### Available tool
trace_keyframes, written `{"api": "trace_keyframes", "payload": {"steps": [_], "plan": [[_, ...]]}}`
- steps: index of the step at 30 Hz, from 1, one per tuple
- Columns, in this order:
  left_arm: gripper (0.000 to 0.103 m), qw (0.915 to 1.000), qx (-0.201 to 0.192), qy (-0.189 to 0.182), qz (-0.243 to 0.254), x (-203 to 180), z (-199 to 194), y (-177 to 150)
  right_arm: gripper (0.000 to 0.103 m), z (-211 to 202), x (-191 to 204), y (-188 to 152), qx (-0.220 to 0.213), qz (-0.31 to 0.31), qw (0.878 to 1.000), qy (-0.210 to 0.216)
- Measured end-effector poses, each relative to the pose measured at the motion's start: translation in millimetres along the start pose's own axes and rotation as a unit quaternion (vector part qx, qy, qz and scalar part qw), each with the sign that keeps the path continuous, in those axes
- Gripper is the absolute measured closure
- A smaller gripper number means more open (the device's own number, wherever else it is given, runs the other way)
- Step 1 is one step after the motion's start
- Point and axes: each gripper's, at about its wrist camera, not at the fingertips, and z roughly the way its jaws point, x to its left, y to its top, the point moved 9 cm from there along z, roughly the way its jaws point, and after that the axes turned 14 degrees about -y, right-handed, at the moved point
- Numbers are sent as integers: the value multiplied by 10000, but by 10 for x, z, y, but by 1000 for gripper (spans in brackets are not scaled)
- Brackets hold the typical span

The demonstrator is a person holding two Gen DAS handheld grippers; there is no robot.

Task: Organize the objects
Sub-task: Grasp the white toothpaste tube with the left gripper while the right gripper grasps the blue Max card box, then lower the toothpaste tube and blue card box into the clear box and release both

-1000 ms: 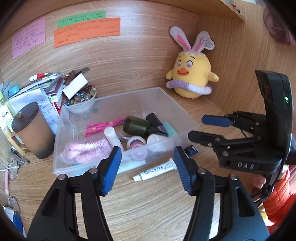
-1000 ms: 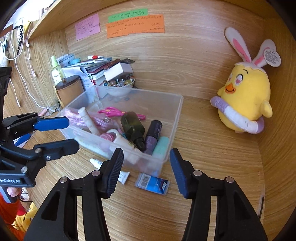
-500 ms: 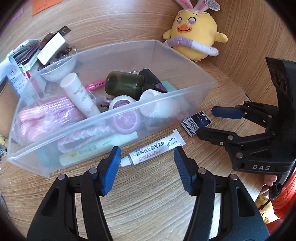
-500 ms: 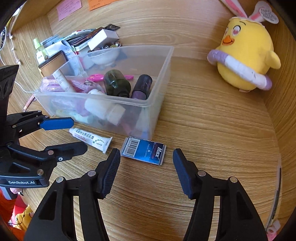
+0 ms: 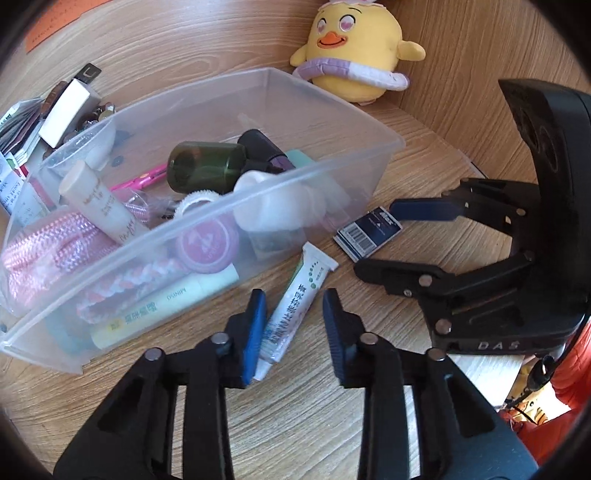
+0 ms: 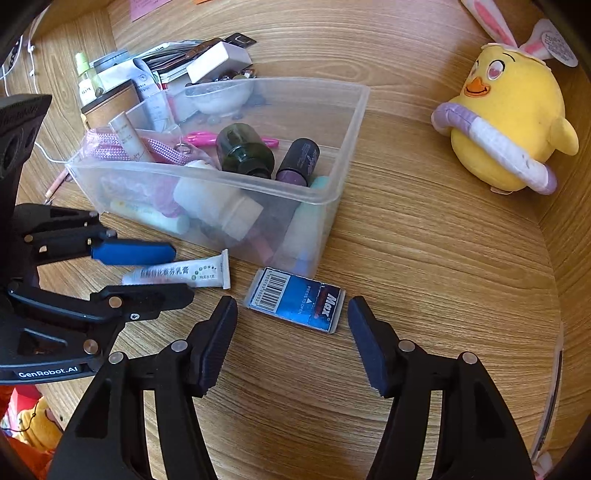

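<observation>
Both grippers dropped lower; left gripper jaws just narrowed around one ointment tube, not visibly pinching; right gripper widened, straddling one blue staple box, both lying beside one clear bin.

I am looking at a home study nook: wood-grain worktop, plush chick, sticky notes, stacked booklets.

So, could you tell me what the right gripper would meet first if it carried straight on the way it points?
Most likely the blue staple box lying flat on the desk: it sits just ahead of the open right gripper, roughly centred between its fingers, though depth is hard to judge.
</observation>
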Motion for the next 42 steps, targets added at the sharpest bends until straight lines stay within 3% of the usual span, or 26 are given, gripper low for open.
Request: {"api": "trace_keyframes", "payload": {"steps": [6, 15, 21, 30, 42], "plan": [[88, 9999, -16, 126, 67, -11, -48, -99, 55, 0, -21, 26, -82, -1, 9999, -82], [88, 9992, -161, 365, 33, -7, -182, -282, 58, -75, 74, -25, -197, -27, 9998, -50], [88, 9980, -511, 378, -42, -27, -371, -299, 58, -229, 164, -22, -362, 43, 9993, 112], [88, 9942, -986, 429, -47, -114, -681, -151, 58, -522, 253, 54, -724, 112, 9970, 232], [88, 9874, -1457, 574, -229, -3, -985, 225, 58, -836, 156, 408, -1280, 448, 9902, 336]]}}
